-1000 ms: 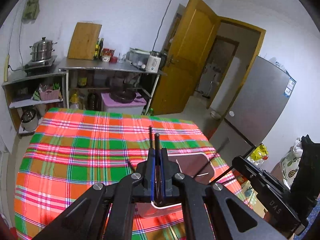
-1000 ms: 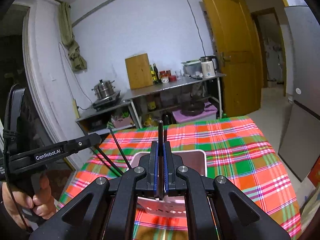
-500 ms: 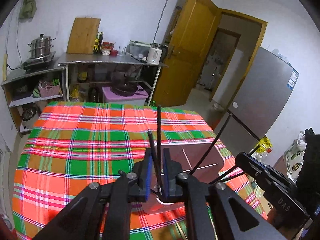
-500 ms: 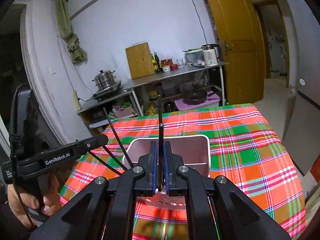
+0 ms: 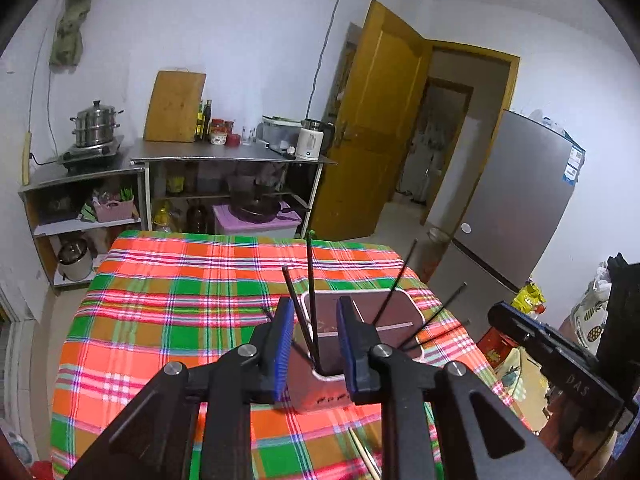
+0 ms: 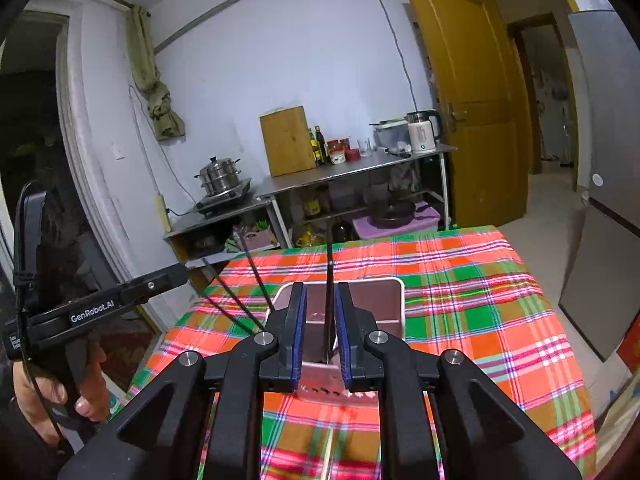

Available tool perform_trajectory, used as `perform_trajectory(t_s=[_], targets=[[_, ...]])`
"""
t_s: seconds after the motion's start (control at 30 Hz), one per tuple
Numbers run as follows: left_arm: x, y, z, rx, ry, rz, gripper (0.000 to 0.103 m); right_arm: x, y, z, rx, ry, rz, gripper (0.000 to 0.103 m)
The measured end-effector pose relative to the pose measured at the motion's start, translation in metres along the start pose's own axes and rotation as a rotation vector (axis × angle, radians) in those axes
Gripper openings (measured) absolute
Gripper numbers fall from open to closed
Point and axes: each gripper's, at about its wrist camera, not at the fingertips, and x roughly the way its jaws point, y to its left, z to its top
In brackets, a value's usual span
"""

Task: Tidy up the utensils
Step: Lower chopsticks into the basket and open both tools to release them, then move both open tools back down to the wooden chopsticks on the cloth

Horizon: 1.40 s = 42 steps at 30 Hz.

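Observation:
A white utensil holder (image 5: 412, 308) with a dark inside stands on the plaid table; it also shows in the right wrist view (image 6: 394, 296). My left gripper (image 5: 314, 354) is open above its near end, with two black chopsticks (image 5: 311, 300) standing free between the pads, their lower ends in the holder. My right gripper (image 6: 322, 330) is open above the holder, with a black chopstick (image 6: 329, 300) standing between its pads. Two more black chopsticks (image 5: 394, 284) lean out of the holder to the right.
The plaid tablecloth (image 5: 180, 300) covers the table. A light wooden chopstick (image 5: 366, 456) lies on the cloth near the front edge. The other hand-held gripper (image 6: 100, 304) is at the left. Shelves with pots (image 5: 96, 128) and a fridge (image 5: 520, 208) stand beyond.
Both grippers have opened and let go of their black chopsticks, which now stand in the holder. The views have tilted up a little and the holder sits closer.

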Motion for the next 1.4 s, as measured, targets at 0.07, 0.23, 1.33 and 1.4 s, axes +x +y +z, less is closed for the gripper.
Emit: perform_trajectory(t_s=[0.07,0.23,1.33,1.4], targets=[[-0.011,-0.003,-0.006,0.003,-0.006,0.000,0.021,-0.011,0.002,-0.005,-0.005,-0.006,-0.001,0.015],[-0.038,-0.009,-0.030,-0.010,-0.013,-0.009,0.021,-0.036,0.005,-0.020,-0.015,-0.014,-0.006,0.015],[-0.040,-0.031,-0.157,-0.037,0.145,-0.070,0.021,-0.080,-0.033,-0.119,0.081,0.115,-0.084,0.015],[-0.031,-0.031,-0.160,-0.048,0.166,-0.077,0.021,-0.075,-0.035,-0.120,0.083,0.127,-0.085,0.015]])
